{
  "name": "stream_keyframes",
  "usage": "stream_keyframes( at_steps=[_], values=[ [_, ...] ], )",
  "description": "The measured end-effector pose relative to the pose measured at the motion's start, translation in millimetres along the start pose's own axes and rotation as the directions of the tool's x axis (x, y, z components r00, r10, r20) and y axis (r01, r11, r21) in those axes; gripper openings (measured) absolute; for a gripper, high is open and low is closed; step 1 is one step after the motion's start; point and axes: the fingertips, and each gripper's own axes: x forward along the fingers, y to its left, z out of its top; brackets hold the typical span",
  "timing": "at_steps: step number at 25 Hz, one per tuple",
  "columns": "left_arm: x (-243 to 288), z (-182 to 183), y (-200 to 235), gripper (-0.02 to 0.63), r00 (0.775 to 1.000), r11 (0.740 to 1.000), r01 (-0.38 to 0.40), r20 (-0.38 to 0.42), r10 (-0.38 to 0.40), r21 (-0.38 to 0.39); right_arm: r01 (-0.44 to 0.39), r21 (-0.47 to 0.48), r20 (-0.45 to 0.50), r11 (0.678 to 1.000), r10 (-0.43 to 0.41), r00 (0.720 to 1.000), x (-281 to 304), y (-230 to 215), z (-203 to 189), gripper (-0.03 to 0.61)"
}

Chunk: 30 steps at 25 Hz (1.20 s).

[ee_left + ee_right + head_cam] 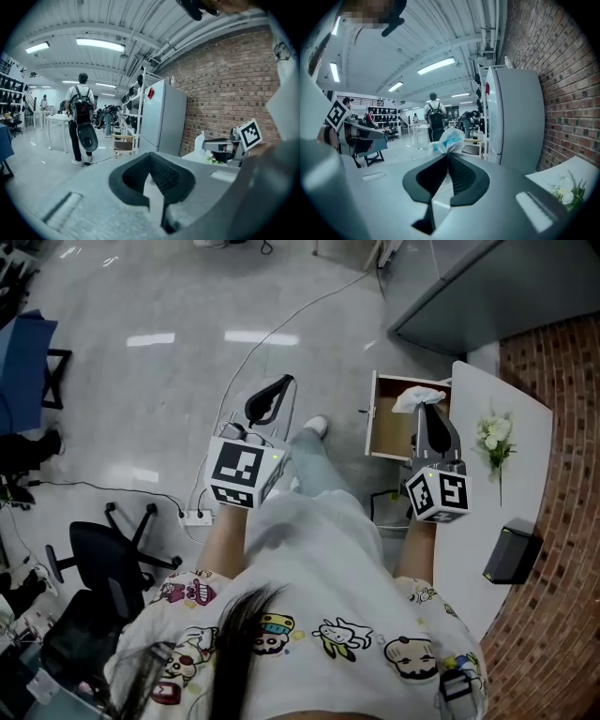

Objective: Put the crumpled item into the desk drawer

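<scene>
1. At 6 o'clock in the head view, nearest the camera, a person's white cartoon-print shirt [328,615] fills the lower edge, and both forearms reach forward.
2. Toward 10 o'clock from centre, the left hand-held gripper [281,382] hovers over the glossy grey floor [141,381]. Its own view shows the jaws pressed together with nothing between them.
3. Toward 2 o'clock from centre, the right hand-held gripper [428,408] has its jaws pinched on a crumpled white paper wad [412,399], which sticks out beyond the tips.
4. That wad hangs over the far end of the open light-wood desk drawer [387,434]. Whether the two touch cannot be told.
5. At 3 o'clock of the drawer, the white curved desk [478,512] carries a sprig of white flowers [493,435] at 2 o'clock and a black box [512,553] at 4 o'clock, well apart.
6. Down on the floor at 8 o'clock stands a black office chair [98,563], with a white power strip [196,517] near it.
</scene>
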Motion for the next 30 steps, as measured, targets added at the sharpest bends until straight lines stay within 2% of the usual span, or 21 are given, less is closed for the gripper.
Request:
stream_keyframes(
  at_steps=[4,11,18,22,25,27,30],
  values=[
    [47,25,19,-0.002,0.999,0.999,0.038,-0.002,-0.038,0.018,0.036,0.025,-0.008,0.999,-0.036,0.999,40,-23,13,0.020],
    [134,66,33,-0.002,0.989,0.987,0.150,-0.014,-0.150,0.065,0.135,0.070,-0.020,0.988,-0.134,0.991,81,-68,31,0.020],
    [203,89,12,-0.002,0.959,0.952,0.283,-0.038,-0.280,0.116,0.265,0.111,-0.009,0.958,-0.266,0.964,79,-113,40,0.020],
    [226,95,-14,-0.002,0.924,0.912,0.382,-0.058,-0.378,0.147,0.358,0.138,-0.003,0.924,-0.361,0.933,59,-129,38,0.020],
    [242,97,-41,-0.002,0.889,0.873,0.459,-0.078,-0.452,0.166,0.428,0.157,-0.015,0.890,-0.431,0.902,38,-139,31,0.020],
    [252,97,-60,-0.002,0.856,0.838,0.517,-0.100,-0.507,0.174,0.477,0.172,-0.029,0.862,-0.480,0.877,24,-146,26,0.020],
    [264,94,-91,-0.002,0.789,0.768,0.614,-0.144,-0.597,0.180,0.563,0.201,-0.058,0.802,-0.564,0.824,-1,-150,17,0.018]
  ],
)
